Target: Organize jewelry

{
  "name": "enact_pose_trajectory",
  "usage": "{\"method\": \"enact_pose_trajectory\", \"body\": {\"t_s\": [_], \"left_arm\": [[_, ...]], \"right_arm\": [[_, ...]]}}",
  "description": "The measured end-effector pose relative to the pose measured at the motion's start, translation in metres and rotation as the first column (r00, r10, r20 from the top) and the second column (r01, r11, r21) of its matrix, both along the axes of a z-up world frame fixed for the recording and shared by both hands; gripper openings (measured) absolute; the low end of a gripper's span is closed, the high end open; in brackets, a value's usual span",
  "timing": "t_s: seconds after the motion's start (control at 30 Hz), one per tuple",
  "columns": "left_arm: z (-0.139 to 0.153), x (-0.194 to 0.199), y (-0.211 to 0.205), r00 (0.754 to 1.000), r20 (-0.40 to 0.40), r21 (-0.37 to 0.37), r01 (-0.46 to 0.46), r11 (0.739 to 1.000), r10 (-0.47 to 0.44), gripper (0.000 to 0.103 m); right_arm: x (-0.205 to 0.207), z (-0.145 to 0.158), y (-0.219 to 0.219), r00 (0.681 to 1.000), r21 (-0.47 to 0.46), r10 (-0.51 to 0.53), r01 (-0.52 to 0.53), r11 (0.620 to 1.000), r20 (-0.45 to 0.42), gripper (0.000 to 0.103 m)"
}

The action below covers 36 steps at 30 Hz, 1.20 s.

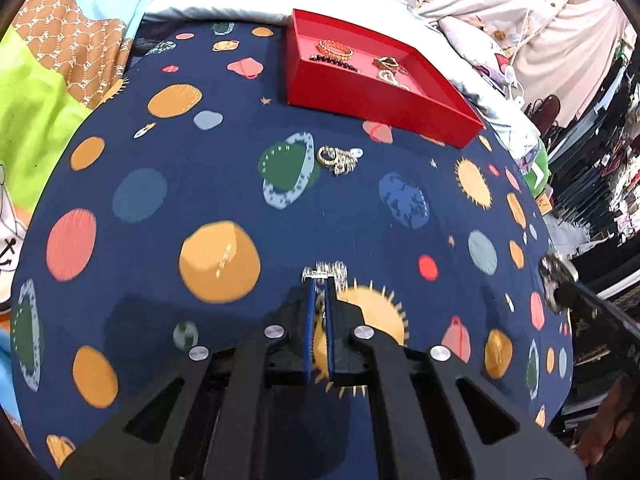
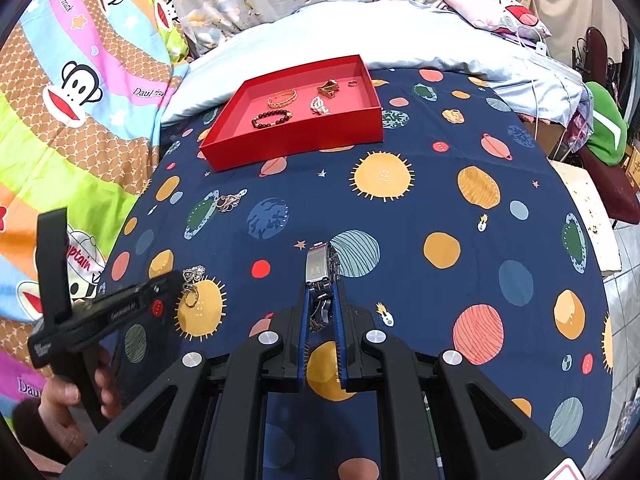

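My L fingers point(image 1: 319, 280) are clamped on a silver chain point(image 1: 325, 271), R fingers point(image 2: 321, 286) on a watch point(image 2: 320, 268), its long axis along the fingers. Both tilt steeply down over the bed point(image 1: 360, 220). A loose piece point(image 1: 340, 159) lies ahead; the red tray point(image 1: 380, 98) sits beyond, nearer L.

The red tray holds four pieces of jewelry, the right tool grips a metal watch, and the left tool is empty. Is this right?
Not quite: the left tool is not empty. It is shut on a small silver chain piece, seen in both wrist views. The rest stands: the red tray holds the pieces and the right tool grips the metal watch.
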<state>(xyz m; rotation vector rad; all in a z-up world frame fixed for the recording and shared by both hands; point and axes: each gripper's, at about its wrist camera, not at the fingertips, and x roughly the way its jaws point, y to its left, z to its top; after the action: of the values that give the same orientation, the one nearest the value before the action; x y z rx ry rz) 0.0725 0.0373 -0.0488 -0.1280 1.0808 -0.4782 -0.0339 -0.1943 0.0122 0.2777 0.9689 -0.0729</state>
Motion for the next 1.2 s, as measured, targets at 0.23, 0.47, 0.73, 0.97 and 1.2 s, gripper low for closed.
{"method": "enact_pose_trajectory", "body": {"t_s": [0.23,0.47,0.73,0.97,1.2], "left_arm": [[-0.005,-0.017,-0.006,0.999,-0.023,-0.007,0.029,1.000,-0.029,0.003],[-0.006,-0.020,-0.015,0.999,-0.014,0.008,0.035,0.999,-0.035,0.003],[-0.002,-0.022,-0.008,1.000,0.011,0.042,-0.002,0.999,0.001,0.024],[-0.005,-0.024,-0.018,0.999,0.033,0.073,0.018,0.997,-0.021,0.027],[-0.007,-0.023,-0.029,0.998,0.023,0.054,0.064,0.996,-0.066,0.000]], "right_arm": [[0.002,0.002,0.007,1.000,-0.006,0.022,-0.022,1.000,0.001,0.010],[0.002,0.003,0.009,1.000,-0.009,0.024,-0.024,1.000,0.002,0.010],[0.002,0.003,0.009,1.000,-0.007,0.025,-0.025,1.000,0.002,0.010],[0.003,0.002,0.012,1.000,-0.007,0.029,-0.029,1.000,0.001,0.010],[0.003,0.002,0.012,1.000,-0.005,0.025,-0.025,1.000,-0.001,0.010]]}}
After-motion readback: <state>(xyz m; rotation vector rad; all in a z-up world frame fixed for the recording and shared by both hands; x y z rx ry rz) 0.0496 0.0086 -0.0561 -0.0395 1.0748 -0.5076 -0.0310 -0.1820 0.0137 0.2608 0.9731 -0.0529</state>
